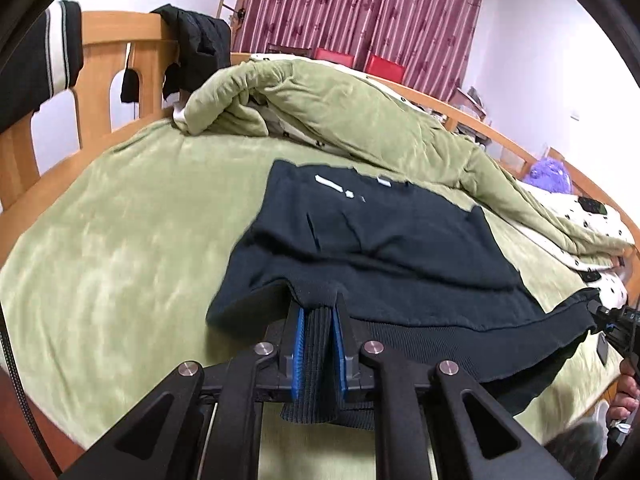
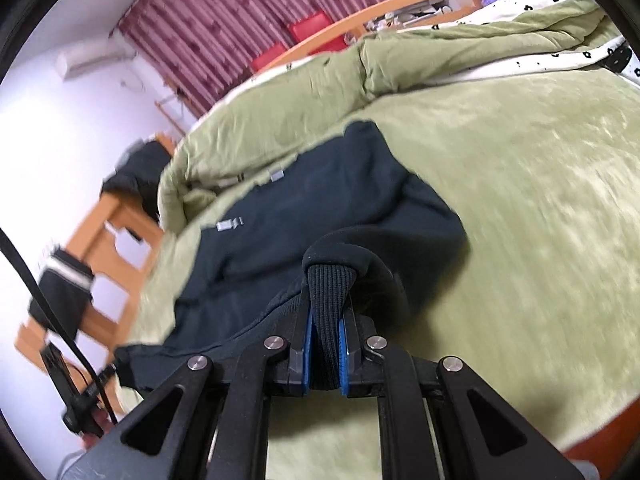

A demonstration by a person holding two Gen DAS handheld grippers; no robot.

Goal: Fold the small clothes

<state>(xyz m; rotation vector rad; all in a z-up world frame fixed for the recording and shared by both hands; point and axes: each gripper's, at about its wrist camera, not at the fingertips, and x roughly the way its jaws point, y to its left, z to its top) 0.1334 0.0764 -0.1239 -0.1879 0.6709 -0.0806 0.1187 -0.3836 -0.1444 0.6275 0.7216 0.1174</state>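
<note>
A dark navy sweater (image 1: 380, 232) lies on the green bed blanket (image 1: 120, 240), with its near ribbed hem (image 1: 440, 344) lifted off the bed. My left gripper (image 1: 318, 304) is shut on the hem's left end, ribbed cloth pinched between its blue pads. In the right wrist view my right gripper (image 2: 329, 312) is shut on the hem's other end, where the same sweater (image 2: 300, 208) bunches over its fingertips. The right gripper (image 1: 600, 314) also shows at the far right of the left wrist view. The hem hangs stretched between the two grippers.
A rumpled green quilt (image 1: 320, 96) is heaped behind the sweater. The wooden bed frame (image 1: 104, 60) carries dark clothes (image 1: 196, 36) and a striped garment (image 1: 40, 60). A purple plush (image 1: 548, 172) and a dark remote (image 1: 592, 206) lie far right. Maroon curtains (image 1: 360, 12) hang beyond.
</note>
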